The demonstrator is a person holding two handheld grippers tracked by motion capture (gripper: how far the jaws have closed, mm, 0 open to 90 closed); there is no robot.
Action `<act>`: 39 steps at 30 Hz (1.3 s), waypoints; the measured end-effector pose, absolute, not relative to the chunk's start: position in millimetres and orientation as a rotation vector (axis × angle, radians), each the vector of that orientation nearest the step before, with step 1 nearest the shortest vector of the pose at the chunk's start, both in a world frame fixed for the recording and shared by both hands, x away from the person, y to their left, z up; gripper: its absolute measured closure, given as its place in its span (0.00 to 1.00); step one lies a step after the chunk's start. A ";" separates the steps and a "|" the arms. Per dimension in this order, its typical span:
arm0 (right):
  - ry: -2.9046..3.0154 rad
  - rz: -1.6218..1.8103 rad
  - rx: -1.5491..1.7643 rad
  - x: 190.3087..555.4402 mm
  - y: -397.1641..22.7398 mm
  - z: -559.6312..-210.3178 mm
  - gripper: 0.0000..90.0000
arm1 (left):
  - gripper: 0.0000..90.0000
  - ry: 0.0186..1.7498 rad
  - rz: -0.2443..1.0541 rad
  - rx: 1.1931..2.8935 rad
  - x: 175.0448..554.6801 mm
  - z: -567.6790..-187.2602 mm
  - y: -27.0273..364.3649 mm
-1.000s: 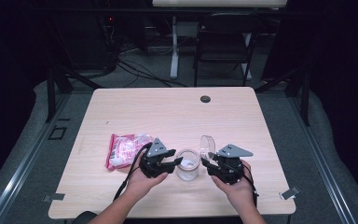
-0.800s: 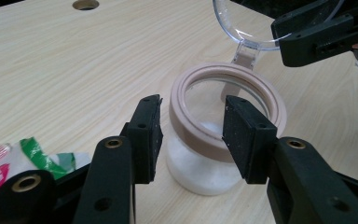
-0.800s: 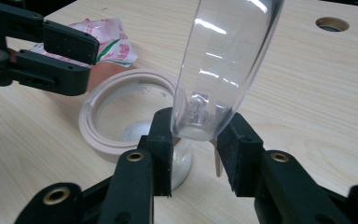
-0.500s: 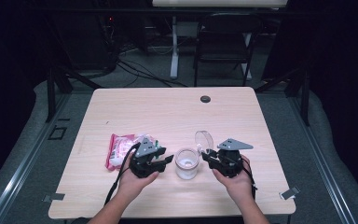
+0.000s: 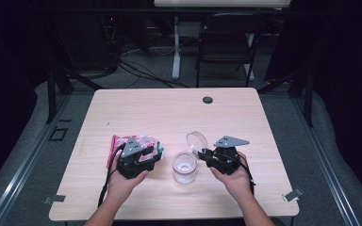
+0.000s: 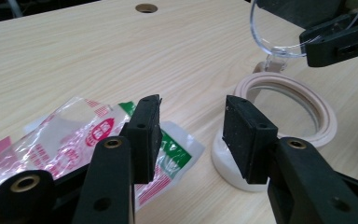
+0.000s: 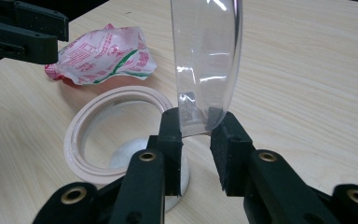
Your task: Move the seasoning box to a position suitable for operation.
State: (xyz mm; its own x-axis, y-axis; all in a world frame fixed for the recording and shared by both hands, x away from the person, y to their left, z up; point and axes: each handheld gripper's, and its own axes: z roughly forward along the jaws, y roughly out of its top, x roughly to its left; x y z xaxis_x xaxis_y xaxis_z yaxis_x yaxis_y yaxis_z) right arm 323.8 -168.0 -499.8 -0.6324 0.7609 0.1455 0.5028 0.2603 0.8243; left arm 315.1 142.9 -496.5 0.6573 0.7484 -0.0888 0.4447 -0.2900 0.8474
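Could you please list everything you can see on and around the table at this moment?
table: one, light wood grain, centre of the high view.
hole plug: one, dark, near the table's far edge.
jar: one, white with a pale rim, open, between the two hands.
clear lid: one, transparent, held on edge just above the jar's far right side.
snack packet: one, clear plastic printed pink, red and green, left of the jar.
chair: one, dark, beyond the table.
left gripper: one, black, jaws apart over the packet's edge.
right gripper: one, black, jaws pinching the lid's lower rim.
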 end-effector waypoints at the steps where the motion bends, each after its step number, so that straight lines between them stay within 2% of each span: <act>1: 2.254 1.311 1.167 323.8 -168.0 -499.8 0.82 | 0.63 0.935 0.407 1.935 315.1 -496.5 142.9; 20: 2.289 1.399 1.220 353.7 -168.1 -499.3 0.83 | 0.49 1.038 0.466 1.936 308.2 -504.9 174.7; 39: 2.252 1.454 1.264 368.2 -166.1 -498.4 0.83 | 0.49 0.937 0.468 2.045 300.7 -522.4 168.0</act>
